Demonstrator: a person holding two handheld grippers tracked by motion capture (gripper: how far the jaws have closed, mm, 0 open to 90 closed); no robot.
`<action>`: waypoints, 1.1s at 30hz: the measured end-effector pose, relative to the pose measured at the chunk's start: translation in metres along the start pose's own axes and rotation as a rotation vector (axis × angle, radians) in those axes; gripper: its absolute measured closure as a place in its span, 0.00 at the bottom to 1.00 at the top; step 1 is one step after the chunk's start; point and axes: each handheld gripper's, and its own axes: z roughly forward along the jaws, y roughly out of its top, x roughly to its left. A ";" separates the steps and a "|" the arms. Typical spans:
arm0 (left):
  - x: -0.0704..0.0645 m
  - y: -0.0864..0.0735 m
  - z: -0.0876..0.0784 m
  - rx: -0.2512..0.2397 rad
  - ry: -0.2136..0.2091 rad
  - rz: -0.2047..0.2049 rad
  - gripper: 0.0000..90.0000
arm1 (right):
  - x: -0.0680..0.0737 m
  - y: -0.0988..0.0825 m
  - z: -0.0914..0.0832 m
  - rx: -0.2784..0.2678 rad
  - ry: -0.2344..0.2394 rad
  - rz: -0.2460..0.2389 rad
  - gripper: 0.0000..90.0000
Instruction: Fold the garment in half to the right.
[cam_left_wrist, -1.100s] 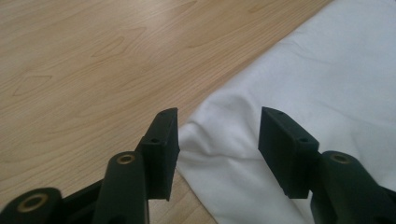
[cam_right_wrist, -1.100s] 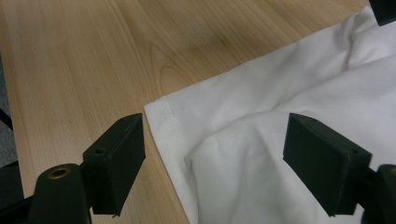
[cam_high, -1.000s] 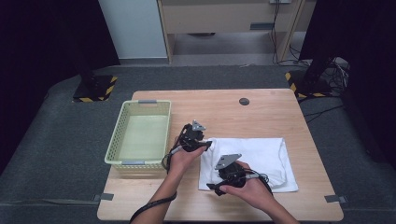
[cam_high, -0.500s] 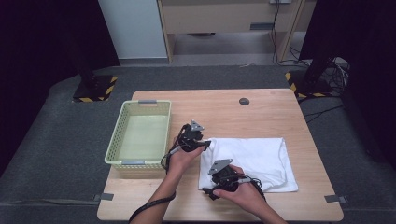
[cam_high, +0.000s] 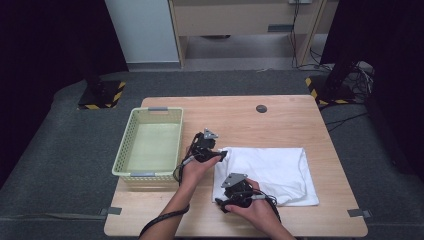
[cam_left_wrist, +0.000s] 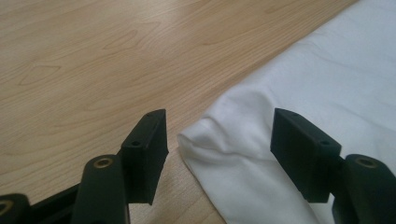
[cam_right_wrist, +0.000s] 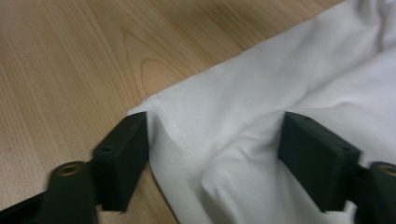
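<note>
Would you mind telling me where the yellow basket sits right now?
In the high view, the yellow basket sits on the table's left side, just left of the left hand-held gripper and the white cloth.

white cloth (cam_high: 270, 170) (folded), yellow basket (cam_high: 150, 145), wooden table (cam_high: 290, 120)

**No readable text**

No word, label, brand, number or sign can be read in any view; the white cloth (cam_high: 265, 172), the wooden table (cam_high: 280, 120) and the pale basket (cam_high: 148, 145) at the left carry no lettering; the yellow-and-black stripes on the stand bases (cam_high: 100, 97) on the far floor are plain hazard bands, not writing.
</note>
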 end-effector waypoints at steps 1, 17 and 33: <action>0.000 0.000 0.000 0.002 0.002 -0.001 0.41 | -0.002 0.000 -0.001 -0.002 -0.005 0.004 0.37; 0.010 -0.004 0.025 0.044 0.023 -0.048 0.39 | -0.013 -0.003 -0.007 -0.009 -0.029 -0.021 0.74; 0.011 -0.007 0.034 0.046 -0.079 -0.068 0.89 | -0.013 -0.002 -0.009 -0.003 -0.021 -0.063 0.90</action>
